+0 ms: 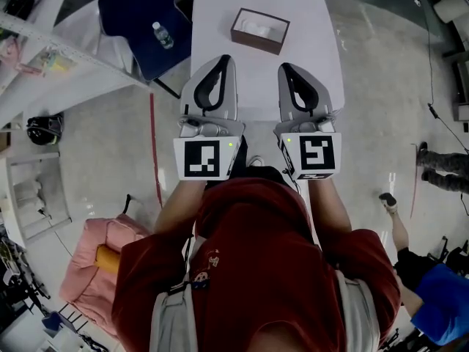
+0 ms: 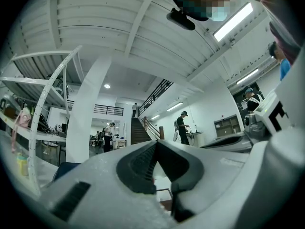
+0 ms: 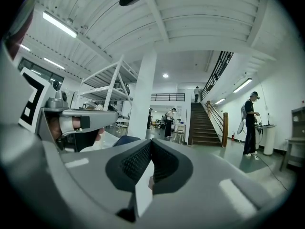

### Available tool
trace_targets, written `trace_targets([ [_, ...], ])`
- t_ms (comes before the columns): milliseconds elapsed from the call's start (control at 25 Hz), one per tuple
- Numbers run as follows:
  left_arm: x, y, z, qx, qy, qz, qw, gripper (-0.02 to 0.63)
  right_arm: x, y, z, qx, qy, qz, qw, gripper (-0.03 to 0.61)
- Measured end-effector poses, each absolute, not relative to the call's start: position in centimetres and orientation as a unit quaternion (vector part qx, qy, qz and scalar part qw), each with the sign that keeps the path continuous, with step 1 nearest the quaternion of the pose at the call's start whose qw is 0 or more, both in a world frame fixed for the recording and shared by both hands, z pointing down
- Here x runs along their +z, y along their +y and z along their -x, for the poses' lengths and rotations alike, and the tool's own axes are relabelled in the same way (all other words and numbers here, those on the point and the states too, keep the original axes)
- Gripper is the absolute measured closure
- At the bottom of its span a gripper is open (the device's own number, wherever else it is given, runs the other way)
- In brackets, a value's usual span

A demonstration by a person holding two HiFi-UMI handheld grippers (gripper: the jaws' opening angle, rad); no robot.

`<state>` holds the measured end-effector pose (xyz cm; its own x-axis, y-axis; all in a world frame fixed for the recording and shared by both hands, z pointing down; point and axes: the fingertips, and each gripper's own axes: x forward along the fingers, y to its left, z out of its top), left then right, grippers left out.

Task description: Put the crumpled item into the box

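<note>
White rectangular table (image 1: 308, 57) on a glossy grey floor (image 1: 381, 86), pictured from overhead. Toward the far end, slightly left of centre, a small open brown box (image 1: 255, 41) resting flat on the top, turned a little askew to the edges, pale contents showing inside its dark walls.

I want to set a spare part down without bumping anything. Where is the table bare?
The table is bare to the right of the box and in the band between the box and the gripper tips. The near edge is crowded: left gripper and right gripper hang over it.
</note>
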<state>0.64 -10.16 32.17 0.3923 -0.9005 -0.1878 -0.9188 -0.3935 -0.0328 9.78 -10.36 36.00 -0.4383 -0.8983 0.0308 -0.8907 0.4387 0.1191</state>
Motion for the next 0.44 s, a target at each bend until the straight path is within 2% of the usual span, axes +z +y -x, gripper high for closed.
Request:
trace_targets([
  [440, 31.99, -10.28, -0.26, 0.075, 0.546, 0.831, 0.072, 0.611, 35.86, -10.49, -9.67, -0.05, -0.848, -0.526, 0.048, 0.577],
])
